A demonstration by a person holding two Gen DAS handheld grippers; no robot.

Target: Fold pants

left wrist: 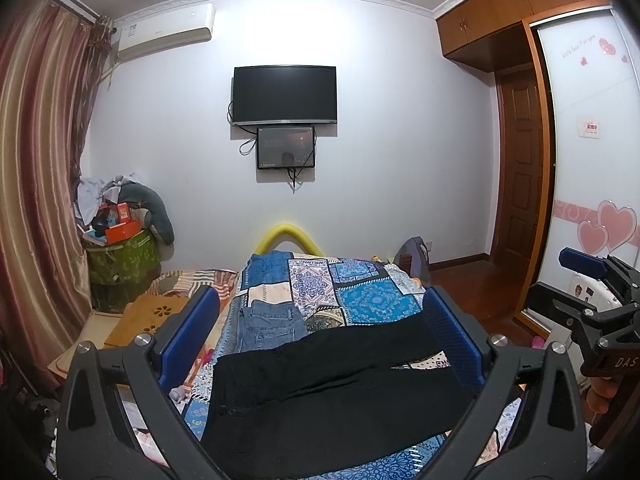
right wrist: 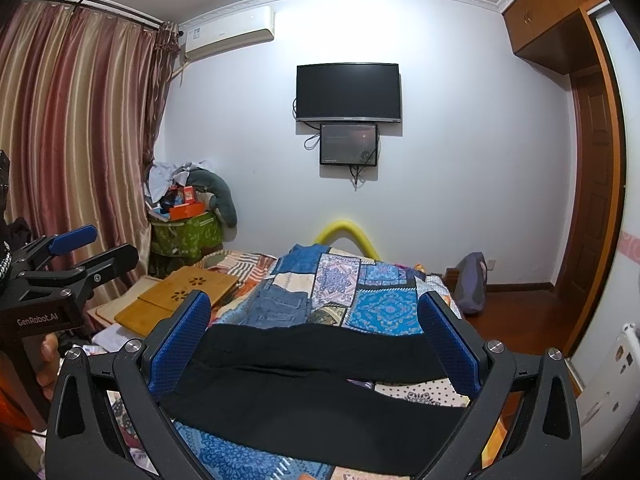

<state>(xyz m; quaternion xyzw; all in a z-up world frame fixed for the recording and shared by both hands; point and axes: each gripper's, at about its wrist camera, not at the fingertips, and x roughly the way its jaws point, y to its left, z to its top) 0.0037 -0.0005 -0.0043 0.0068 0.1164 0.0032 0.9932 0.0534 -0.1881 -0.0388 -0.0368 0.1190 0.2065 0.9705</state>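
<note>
Black pants lie flat on the near end of the patchwork bed, long axis crosswise, below and ahead of left gripper and right gripper, both spread wide, empty, about equally near.

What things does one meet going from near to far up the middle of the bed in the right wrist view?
Black pants → folded blue denim jeans → blue patchwork bedspread → yellow curved foam tube → small dark wall screen → large black wall television.
</note>
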